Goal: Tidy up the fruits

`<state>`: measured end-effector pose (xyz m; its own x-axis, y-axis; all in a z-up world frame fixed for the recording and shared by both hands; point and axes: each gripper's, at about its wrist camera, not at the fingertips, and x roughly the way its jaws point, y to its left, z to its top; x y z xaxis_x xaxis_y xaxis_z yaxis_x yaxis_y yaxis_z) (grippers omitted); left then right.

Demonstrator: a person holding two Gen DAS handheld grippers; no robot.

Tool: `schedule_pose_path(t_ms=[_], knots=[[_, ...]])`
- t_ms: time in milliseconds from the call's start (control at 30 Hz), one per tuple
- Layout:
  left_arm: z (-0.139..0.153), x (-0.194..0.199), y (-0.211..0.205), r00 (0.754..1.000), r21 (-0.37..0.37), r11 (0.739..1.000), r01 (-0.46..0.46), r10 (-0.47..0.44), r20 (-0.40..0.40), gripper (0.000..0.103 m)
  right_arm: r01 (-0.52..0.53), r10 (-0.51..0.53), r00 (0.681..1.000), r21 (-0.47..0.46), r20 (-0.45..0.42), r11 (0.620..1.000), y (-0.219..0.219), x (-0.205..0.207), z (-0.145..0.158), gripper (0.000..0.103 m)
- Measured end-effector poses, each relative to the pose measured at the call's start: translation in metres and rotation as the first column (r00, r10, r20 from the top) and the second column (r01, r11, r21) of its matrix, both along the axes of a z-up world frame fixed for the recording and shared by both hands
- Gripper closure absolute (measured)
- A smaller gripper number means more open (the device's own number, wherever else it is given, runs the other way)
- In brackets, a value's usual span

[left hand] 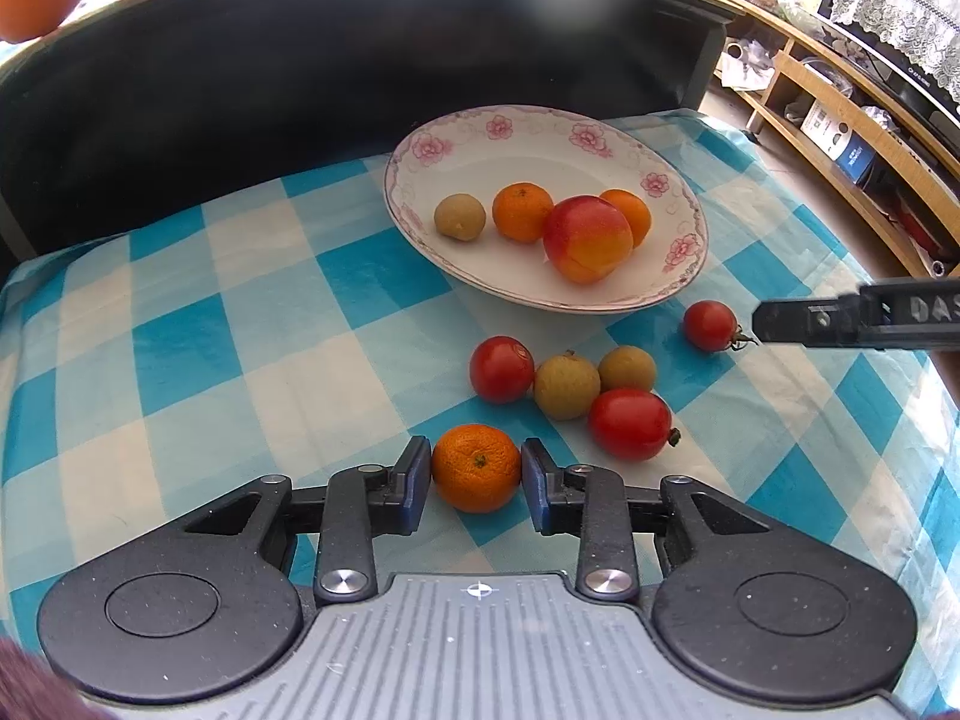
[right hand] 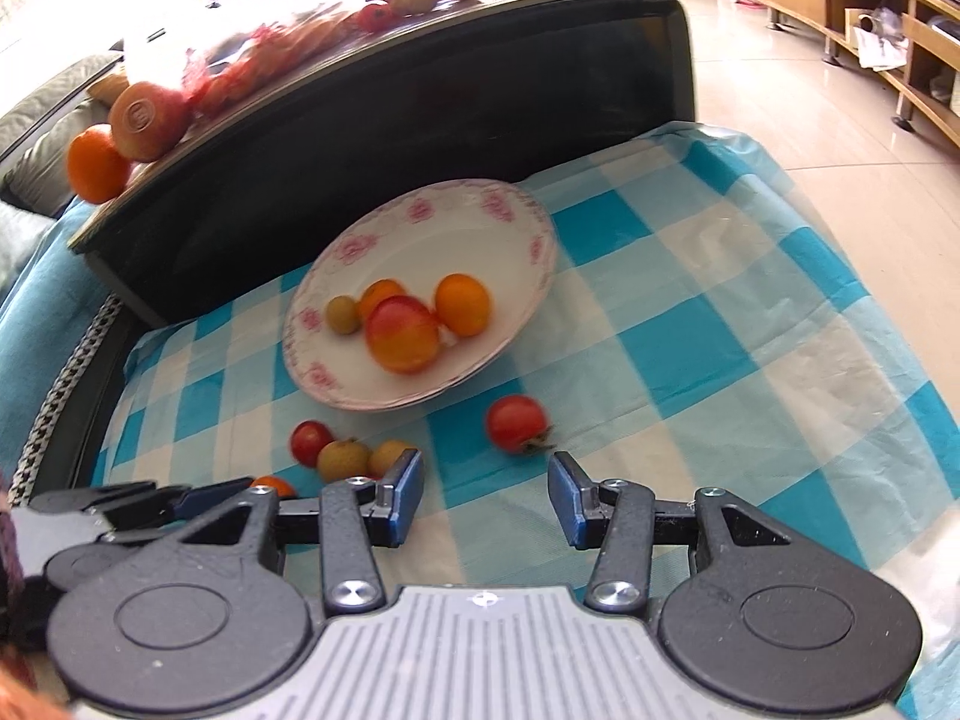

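Observation:
My left gripper (left hand: pixel 476 447) is shut on a small mandarin (left hand: pixel 476 468) that rests on the checked cloth, a blue pad against each of its sides. The same mandarin (right hand: pixel 273 486) peeks out beside the left gripper's fingers (right hand: pixel 180 501) in the right wrist view. My right gripper (right hand: pixel 486 461) stands open with nothing between its pads, just short of a cherry tomato (right hand: pixel 516 423). One of its fingers (left hand: pixel 798 324) sits right beside that tomato (left hand: pixel 710 325). The flowered plate (left hand: pixel 540 120) holds a longan, two mandarins and a red-yellow fruit (left hand: pixel 588 238).
Two more tomatoes (left hand: pixel 501 369) (left hand: pixel 630 423) and two longans (left hand: pixel 566 385) (left hand: pixel 627 367) lie clustered on the blue-and-white cloth (left hand: pixel 240 330). A dark table (right hand: pixel 420 90) carrying more fruit rises behind the plate. A wooden shelf unit (left hand: pixel 840 120) stands to the right.

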<state>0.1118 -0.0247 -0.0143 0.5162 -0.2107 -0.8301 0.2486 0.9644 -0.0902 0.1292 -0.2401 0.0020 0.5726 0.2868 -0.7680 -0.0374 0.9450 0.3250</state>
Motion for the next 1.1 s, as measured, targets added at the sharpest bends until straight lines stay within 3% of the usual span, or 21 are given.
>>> schedule_pose_path(t_ms=[200,733,800,867,1100], knots=[[0.000,-0.001,0.000,1.000,-0.014,1.000,0.011,-0.011,-0.008,0.063,0.033,-0.033,0.999,-0.002,-0.025,0.999,-0.012,0.015,-0.008,0.053],[-0.006,0.001,-0.002,0.999,-0.018,1.000,0.015,-0.016,-0.029,0.062,-0.085,0.085,0.996,-0.107,-0.008,0.991,0.023,0.049,-0.028,0.052],[-0.006,0.001,-0.002,0.999,-0.018,1.000,0.015,-0.016,-0.030,0.062,-0.090,0.091,0.996,-0.124,-0.001,0.988,0.025,0.047,-0.028,0.055],[-0.006,0.000,-0.002,0.999,-0.016,1.000,0.014,-0.015,-0.030,0.062,-0.096,0.096,0.995,-0.143,-0.003,0.985,0.025,0.045,-0.027,0.070],[-0.006,-0.003,-0.002,0.999,-0.010,1.000,0.015,-0.015,-0.034,0.062,-0.122,0.119,0.992,-0.144,-0.030,0.982,0.024,0.031,-0.026,0.071]])
